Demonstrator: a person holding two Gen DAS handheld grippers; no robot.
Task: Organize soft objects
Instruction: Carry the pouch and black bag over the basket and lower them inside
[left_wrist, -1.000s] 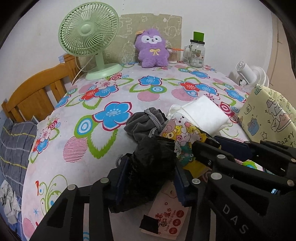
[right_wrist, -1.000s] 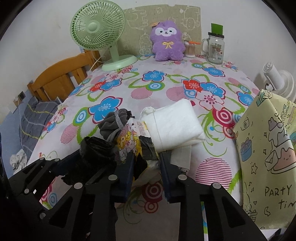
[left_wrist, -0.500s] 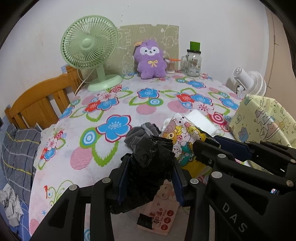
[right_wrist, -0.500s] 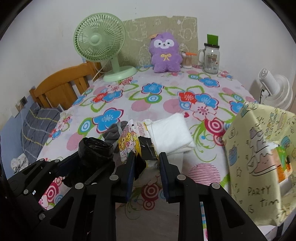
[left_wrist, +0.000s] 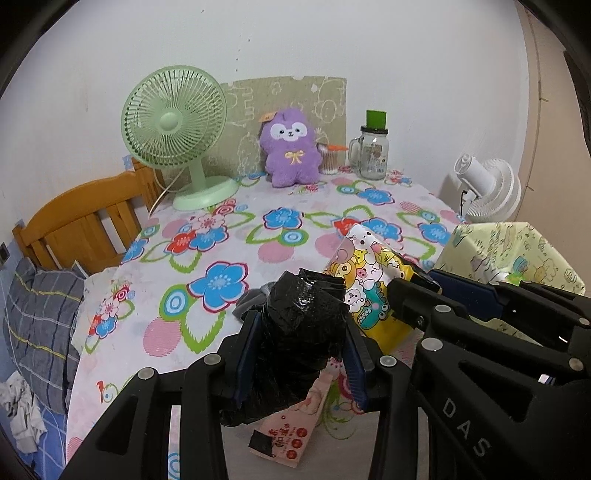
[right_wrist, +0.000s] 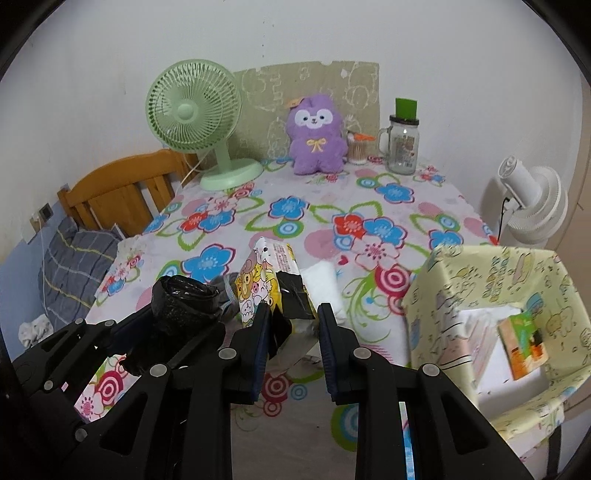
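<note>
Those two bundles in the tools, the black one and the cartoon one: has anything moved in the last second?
Both were lifted. The left tool raised the black roll and the right tool raised the cartoon pack off the floral tablecloth, clear of the grey cloth and white folded cloth. Both grips are unchanged. The fan and purple plush stayed put.
</note>
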